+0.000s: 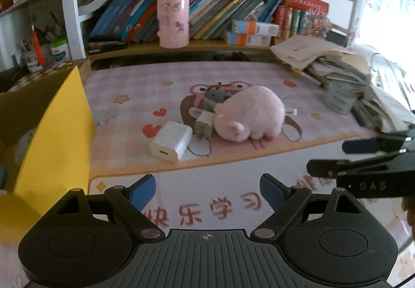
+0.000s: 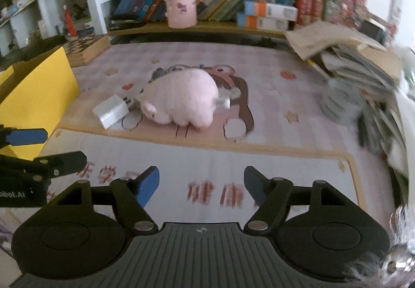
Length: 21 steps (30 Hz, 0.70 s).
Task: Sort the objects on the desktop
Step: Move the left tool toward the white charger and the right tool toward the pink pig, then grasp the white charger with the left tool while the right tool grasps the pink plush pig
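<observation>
A pink plush pig (image 1: 250, 113) lies in the middle of the pink desk mat (image 1: 135, 96); it also shows in the right wrist view (image 2: 181, 98). A white charger block (image 1: 171, 144) lies at its left, also seen in the right wrist view (image 2: 111, 110). A smaller white plug (image 1: 203, 123) and a grey object (image 1: 215, 98) sit against the pig. My left gripper (image 1: 207, 190) is open and empty, near the mat's front edge. My right gripper (image 2: 201, 183) is open and empty, beside the left one.
A yellow box (image 1: 55, 137) stands at the left, also in the right wrist view (image 2: 39, 91). A pink cylinder (image 1: 173, 19) stands on the book shelf (image 1: 207, 44) behind. A messy stack of books and papers (image 1: 345, 80) fills the right side.
</observation>
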Motion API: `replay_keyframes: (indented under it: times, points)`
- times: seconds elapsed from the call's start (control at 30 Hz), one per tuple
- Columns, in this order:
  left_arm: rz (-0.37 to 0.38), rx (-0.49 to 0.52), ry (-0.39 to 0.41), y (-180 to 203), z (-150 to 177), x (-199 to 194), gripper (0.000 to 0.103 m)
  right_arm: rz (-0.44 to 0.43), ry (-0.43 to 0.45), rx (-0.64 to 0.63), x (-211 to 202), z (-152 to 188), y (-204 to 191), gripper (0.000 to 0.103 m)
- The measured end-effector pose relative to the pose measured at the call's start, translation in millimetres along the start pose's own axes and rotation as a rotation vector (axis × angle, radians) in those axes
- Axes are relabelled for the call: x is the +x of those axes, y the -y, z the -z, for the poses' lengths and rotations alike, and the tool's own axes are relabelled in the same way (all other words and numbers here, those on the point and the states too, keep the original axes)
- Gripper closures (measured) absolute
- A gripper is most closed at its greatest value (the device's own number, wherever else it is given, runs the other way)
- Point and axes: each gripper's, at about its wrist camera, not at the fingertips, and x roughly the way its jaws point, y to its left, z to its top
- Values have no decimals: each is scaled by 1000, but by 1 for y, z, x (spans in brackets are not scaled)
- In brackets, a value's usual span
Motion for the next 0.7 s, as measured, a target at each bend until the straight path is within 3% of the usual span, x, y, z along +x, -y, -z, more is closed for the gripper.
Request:
replay_keyframes:
  times: [0.13, 0.37, 0.7]
  points:
    - [-60, 3, -2, -1, -10, 16, 13, -19, -5, -50, 21, -18, 8, 24]
    - [-82, -27, -26, -13, -27, 46, 13, -44, -17, -116, 52, -37, 12, 16]
    - [-136, -52, -81, -27, -39, 94, 18, -79, -32, -197, 79, -48, 7, 15]
